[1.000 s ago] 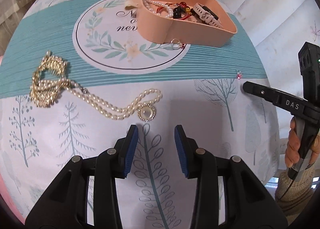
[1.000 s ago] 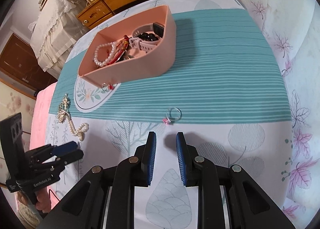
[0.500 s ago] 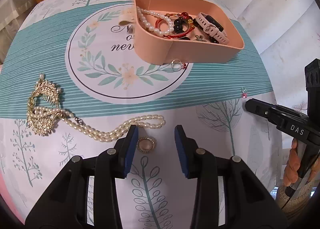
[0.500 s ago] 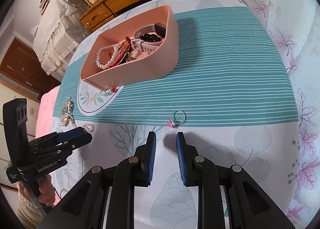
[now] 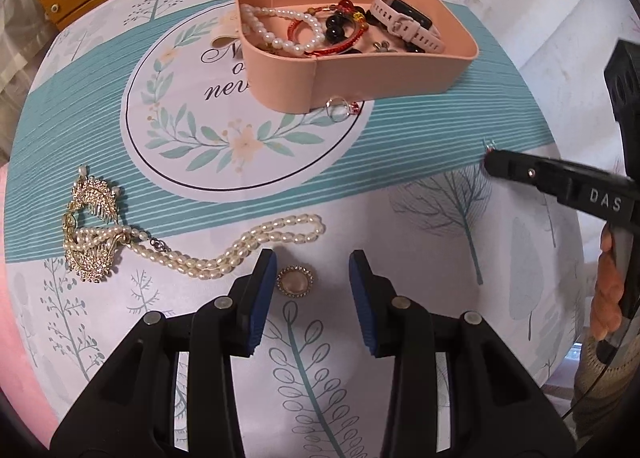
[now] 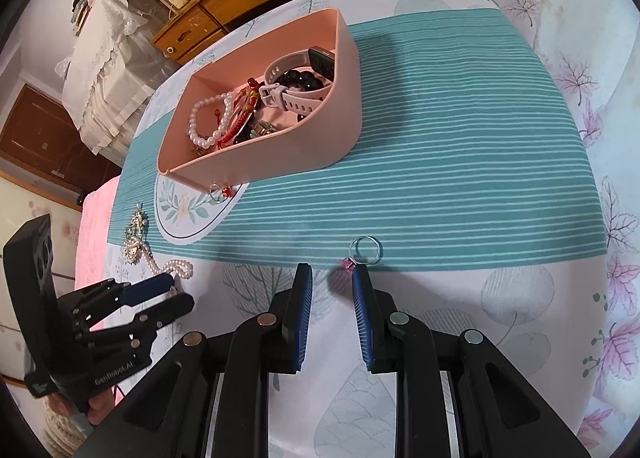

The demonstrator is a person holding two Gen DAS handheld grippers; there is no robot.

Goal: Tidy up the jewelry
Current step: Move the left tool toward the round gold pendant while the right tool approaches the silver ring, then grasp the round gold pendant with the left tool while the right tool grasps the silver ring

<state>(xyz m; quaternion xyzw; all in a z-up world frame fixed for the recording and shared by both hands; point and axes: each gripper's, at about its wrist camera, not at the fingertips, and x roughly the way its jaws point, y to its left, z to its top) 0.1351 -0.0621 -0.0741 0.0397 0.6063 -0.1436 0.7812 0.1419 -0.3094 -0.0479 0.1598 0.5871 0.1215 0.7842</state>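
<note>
Left tool [image 5: 312, 272] agape around brooch [image 5: 294, 282], clear cloth [image 5: 440, 242] rightward

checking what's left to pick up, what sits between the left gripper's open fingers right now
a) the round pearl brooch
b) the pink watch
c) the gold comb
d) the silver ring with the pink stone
a: in the left wrist view the round pearl brooch lies on the cloth between the blue pads of the open left gripper, close to its left pad and not yet gripped; the gold comb lies far off to the left.
</note>
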